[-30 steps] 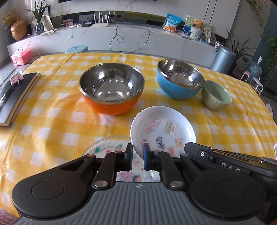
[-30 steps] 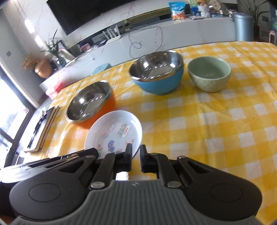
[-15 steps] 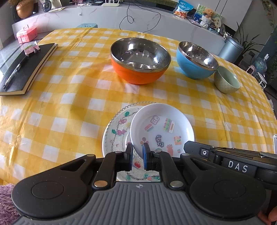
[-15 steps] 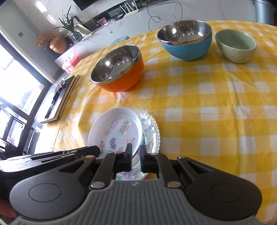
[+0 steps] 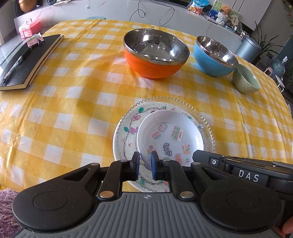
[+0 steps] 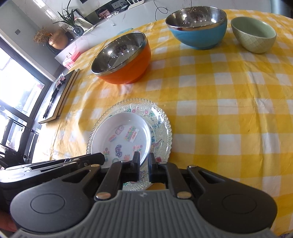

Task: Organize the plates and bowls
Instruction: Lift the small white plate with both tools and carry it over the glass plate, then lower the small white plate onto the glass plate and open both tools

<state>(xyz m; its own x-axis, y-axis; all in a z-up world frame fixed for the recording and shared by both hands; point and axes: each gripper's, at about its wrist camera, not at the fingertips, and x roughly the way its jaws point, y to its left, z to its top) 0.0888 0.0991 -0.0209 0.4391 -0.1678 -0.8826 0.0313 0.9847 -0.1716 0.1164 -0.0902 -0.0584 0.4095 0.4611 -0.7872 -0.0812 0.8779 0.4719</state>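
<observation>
Home dining room: gingham tablecloth [image 5: 77, 76], houseplant [image 6: 70, 20], sideboard [image 5: 164, 12].

The tablecloth [image 5: 73, 102] is yellow-and-white gingham. The small plate [image 5: 170, 135] is white with pastel stickers. The clear glass plate [image 5: 126, 131] under it carries pink and green floral drawings and a beaded rim. 2 steel-lined bowls are orange [image 5: 155, 55] and blue [image 5: 214, 55] outside. The small bowl [image 5: 245, 82] is pale green, lattice-textured. The notebook [image 5: 29, 62] is black.
</observation>
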